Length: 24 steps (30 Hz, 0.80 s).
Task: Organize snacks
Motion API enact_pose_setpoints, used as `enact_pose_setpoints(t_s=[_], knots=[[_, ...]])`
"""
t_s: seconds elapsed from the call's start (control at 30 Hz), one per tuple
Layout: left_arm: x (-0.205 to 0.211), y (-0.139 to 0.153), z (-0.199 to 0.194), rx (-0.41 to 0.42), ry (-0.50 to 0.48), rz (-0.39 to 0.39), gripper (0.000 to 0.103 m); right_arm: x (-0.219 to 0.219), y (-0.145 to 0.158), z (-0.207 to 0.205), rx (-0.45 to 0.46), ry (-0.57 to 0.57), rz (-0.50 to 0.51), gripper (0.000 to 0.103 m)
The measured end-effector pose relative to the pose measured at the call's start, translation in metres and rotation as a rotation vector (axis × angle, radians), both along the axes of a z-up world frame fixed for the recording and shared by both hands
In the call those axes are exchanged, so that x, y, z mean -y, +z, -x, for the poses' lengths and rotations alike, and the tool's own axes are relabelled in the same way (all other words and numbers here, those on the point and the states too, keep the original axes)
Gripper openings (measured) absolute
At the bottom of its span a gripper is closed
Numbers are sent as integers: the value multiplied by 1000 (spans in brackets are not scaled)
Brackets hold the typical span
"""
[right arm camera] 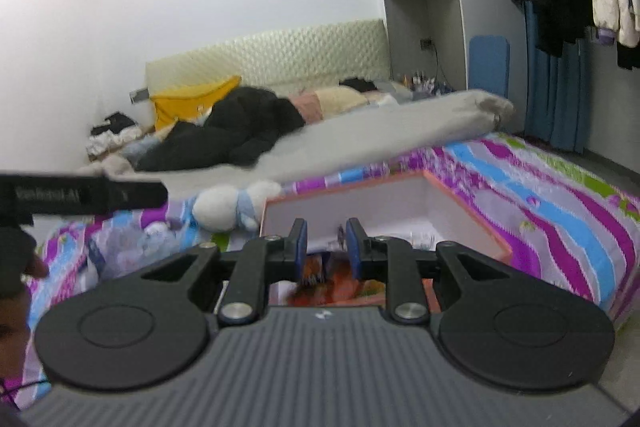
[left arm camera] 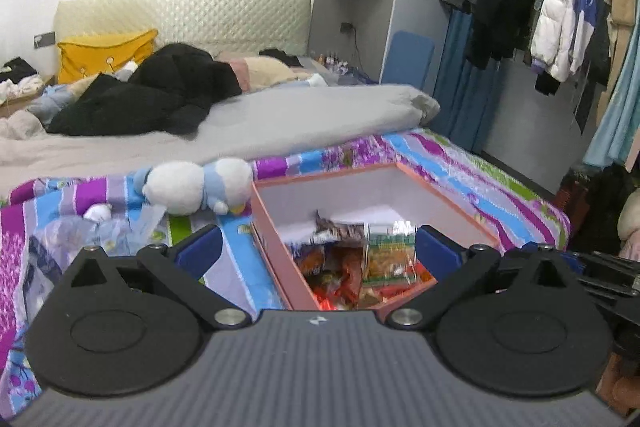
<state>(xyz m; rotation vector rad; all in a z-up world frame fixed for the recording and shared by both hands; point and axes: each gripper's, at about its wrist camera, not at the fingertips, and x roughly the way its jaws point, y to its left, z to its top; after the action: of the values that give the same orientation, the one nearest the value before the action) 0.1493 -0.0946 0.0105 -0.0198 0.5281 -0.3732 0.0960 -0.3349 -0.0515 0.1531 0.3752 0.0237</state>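
Note:
A salmon-pink cardboard box (left arm camera: 276, 239) with a white inside sits on the colourful bedspread. Several snack packets (left arm camera: 340, 271) lie in its near corner, among them a green and orange packet (left arm camera: 390, 257). My left gripper (left arm camera: 318, 251) is wide open and empty, with its blue pads on either side of the box's near corner, above the snacks. In the right wrist view the same box (right arm camera: 468, 219) shows with snacks (right arm camera: 340, 277) inside. My right gripper (right arm camera: 327, 249) hovers over them, jaws partly open with a narrow gap and nothing between them.
A white and blue plush toy (left arm camera: 196, 187) lies left of the box. A clear plastic bag (left arm camera: 80, 235) lies further left. A grey duvet (left arm camera: 280, 123) and black clothes (left arm camera: 152, 95) cover the bed behind. Hanging coats (left arm camera: 560, 7) fill the right side.

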Motion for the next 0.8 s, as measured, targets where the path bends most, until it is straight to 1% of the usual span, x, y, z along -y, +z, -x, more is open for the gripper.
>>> enact_pose_setpoints(t_s=[0.13, 0.23, 0.3, 0.37, 0.43, 0.5, 0.53, 0.57, 0.63, 0.8], knots=[[-2, -22, 3, -59, 7, -29, 103, 1, -22, 8, -70, -20, 5, 25], [-6, -38, 6, -92, 25, -47, 103, 5, -35, 15, -94, -14, 12, 25], [-6, -47, 8, -102, 27, -57, 103, 9, -42, 18, -110, -22, -1, 25], [-7, -56, 9, -120, 46, -52, 103, 12, -45, 18, -116, -35, -21, 25], [-7, -61, 9, -129, 54, -44, 103, 14, -47, 18, -118, -47, -11, 26], [-8, -66, 8, -144, 72, -41, 103, 14, -49, 16, -112, -46, -1, 53], [-10, -67, 8, -149, 82, -35, 103, 14, -50, 16, -100, -42, 2, 80], [-11, -69, 7, -153, 90, -32, 103, 13, -52, 16, -86, -41, 10, 94], [-12, -70, 4, -158, 99, -39, 103, 13, -54, 12, -98, -44, 18, 96], [-17, -72, 3, -155, 119, -29, 103, 15, -54, 4, -102, -44, -15, 96]])
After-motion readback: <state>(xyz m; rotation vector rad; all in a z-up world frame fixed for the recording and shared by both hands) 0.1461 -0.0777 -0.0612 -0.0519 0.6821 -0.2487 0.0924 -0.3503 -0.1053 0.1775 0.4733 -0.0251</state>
